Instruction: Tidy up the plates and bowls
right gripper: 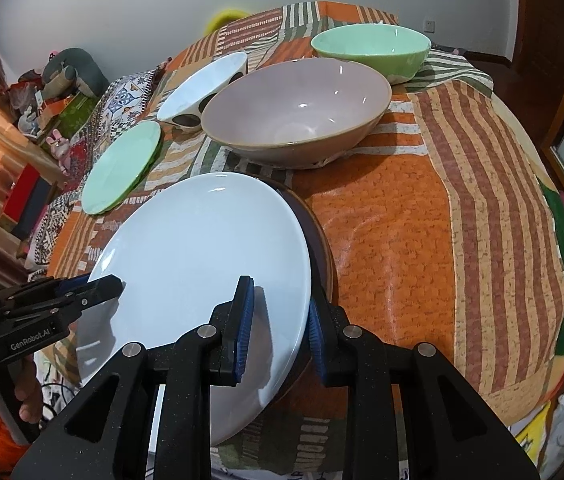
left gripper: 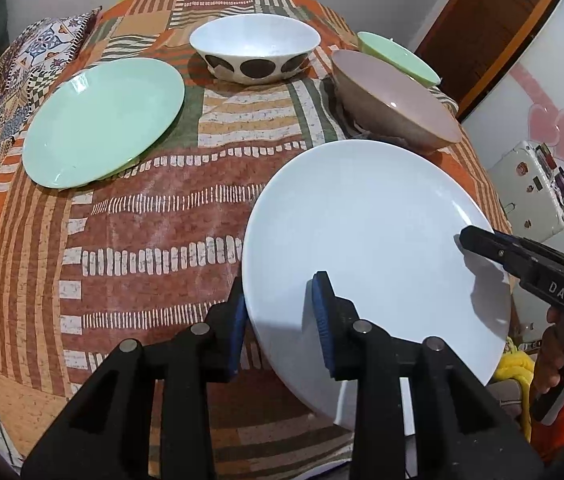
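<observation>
Both tongs, the left gripper [left gripper: 280, 322] loosely and the right gripper [right gripper: 278, 326] tightly, held the big round white plate [left gripper: 374, 236] over a dark plate [right gripper: 320, 248] on the patterned cloth [left gripper: 154, 232], so it could slip and crack.

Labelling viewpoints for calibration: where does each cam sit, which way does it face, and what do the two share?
Left wrist: on the left gripper, angled down across the patterned tablecloth; its fingers straddle the round white plate rim; the right gripper and a hand enter at right.
Right wrist: on the right gripper, angled down toward the big pinkish-grey bowl; its fingers clamp the white plate's right rim; the left gripper enters at left.
Shared: white plate, pale green plate, three bowls.
</observation>
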A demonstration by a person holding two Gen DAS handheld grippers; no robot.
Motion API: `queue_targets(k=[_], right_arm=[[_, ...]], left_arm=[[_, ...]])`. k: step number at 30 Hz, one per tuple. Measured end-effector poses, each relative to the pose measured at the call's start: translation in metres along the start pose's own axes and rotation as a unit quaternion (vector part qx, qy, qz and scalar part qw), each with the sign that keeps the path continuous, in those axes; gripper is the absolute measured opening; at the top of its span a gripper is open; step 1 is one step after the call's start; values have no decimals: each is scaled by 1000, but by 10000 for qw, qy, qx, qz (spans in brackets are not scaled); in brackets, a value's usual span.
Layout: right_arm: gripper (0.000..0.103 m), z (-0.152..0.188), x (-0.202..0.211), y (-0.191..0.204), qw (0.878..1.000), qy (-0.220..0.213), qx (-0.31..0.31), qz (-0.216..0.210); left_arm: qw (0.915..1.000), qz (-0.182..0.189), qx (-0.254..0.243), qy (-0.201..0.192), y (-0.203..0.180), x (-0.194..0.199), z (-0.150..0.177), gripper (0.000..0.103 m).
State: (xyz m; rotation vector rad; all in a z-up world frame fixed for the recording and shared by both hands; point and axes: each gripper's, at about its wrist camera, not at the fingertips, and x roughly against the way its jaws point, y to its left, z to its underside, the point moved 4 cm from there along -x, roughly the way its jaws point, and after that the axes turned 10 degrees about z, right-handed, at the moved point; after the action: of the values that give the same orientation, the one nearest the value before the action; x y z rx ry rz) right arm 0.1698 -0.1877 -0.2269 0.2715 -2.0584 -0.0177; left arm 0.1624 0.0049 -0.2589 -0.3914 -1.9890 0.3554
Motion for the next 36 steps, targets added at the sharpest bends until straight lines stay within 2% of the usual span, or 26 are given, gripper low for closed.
queue_targets(k=[5,13,18,31,34,36], right_arm=[[24,-5,-3,1,9999,-64,91,125],[25,-7,-4,-2,9998,-61,149,96],[25,-8,-3,1,9991,-37,396,132],[22,-9,2,-1,9985,52,526,135],[33,-10,6,-4,9963,-71,691,500],[34,-12,9,-6,9968,-98,677,415]], left_arm=[[10000,1,49,-22,1,-4,-4,33],[9999,72,139,-54,5,-7,-4,33],[9996,-213,-139,-109,-1,-6,-3,33],[9996,-238,-137,-91,-1,-10,-3,33],[9995,-233,-146,-129,-2,-9,-3,33],[9995,-236,-139,-134,-1,-9,-3,33]])
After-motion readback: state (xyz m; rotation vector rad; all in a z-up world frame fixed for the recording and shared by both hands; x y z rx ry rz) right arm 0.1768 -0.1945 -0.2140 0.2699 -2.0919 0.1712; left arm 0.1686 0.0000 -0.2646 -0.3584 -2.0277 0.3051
